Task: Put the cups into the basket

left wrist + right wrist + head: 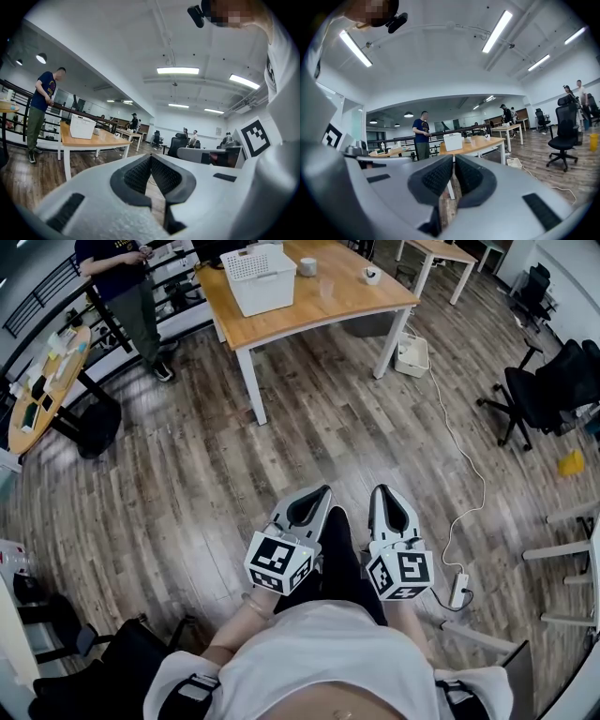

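Head view catches the task's things far out of reach. A pale cup (307, 266) stands just right of the white basket (258, 277), and a white cup (372, 276) sits near the right end of the wooden surface (319, 313). Neither cup is in the basket yet.

A wide stretch of plank floor (234, 465) separates that surface from the person carrying the tools. The left tool (317, 495) and right tool (382, 495) are held side by side at waist height, both aimed roughly level at the surface ahead. The left gripper view and the right gripper view each show ribbed pads pressed together at the tips with nothing between them, so both tools are clenched and empty.

The surface lies ahead and a little left of the tools. Both cups stand on the basket's right, so the right tool looks the likelier one to reach them first, once the person has crossed the floor.

A bystander in a dark shirt (127, 287) stands by the railing left of the surface. A black office chair (544, 390) waits at the right, and a white cable runs to a power strip (459, 589) near the person's feet.
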Motion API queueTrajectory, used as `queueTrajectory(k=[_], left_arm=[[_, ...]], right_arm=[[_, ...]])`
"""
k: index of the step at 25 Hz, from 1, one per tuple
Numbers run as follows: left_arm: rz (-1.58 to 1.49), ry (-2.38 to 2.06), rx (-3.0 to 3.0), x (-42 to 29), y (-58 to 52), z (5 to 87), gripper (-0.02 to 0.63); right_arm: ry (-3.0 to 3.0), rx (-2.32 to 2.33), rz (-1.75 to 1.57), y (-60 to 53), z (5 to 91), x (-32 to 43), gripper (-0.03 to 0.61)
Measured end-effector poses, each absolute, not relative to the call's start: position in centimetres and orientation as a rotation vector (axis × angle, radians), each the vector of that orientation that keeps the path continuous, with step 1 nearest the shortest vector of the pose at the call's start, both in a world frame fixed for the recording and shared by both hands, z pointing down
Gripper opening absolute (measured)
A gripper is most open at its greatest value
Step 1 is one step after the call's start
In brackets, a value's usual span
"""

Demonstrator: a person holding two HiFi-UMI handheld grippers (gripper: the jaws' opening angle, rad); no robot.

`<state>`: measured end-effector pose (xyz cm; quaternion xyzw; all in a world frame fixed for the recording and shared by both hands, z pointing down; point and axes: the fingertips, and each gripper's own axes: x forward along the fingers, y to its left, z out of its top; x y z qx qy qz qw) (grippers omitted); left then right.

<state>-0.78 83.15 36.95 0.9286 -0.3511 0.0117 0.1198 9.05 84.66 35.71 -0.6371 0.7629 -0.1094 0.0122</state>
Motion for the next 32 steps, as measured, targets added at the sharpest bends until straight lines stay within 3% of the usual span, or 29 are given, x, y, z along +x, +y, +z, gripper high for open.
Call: queueTrajectory(k=[15, 21, 32], left_arm=[[0.026, -1.084, 2.686, 2.3, 73.5, 37.7, 0.008], [0.027, -1.07, 2.689, 4.9, 67.8, 37.4, 0.008], [0.021, -1.149, 2.667, 7.7, 57.8, 36.7, 0.008]], right_arm=[[2.428, -1.955, -0.348, 74.5, 36.7, 12.1, 0.018], [2.474, -1.918, -0.376, 68.7, 36.7, 13.5, 0.069], [2.551, -1.831, -0.397, 58.7, 36.4, 16.0, 0.077]])
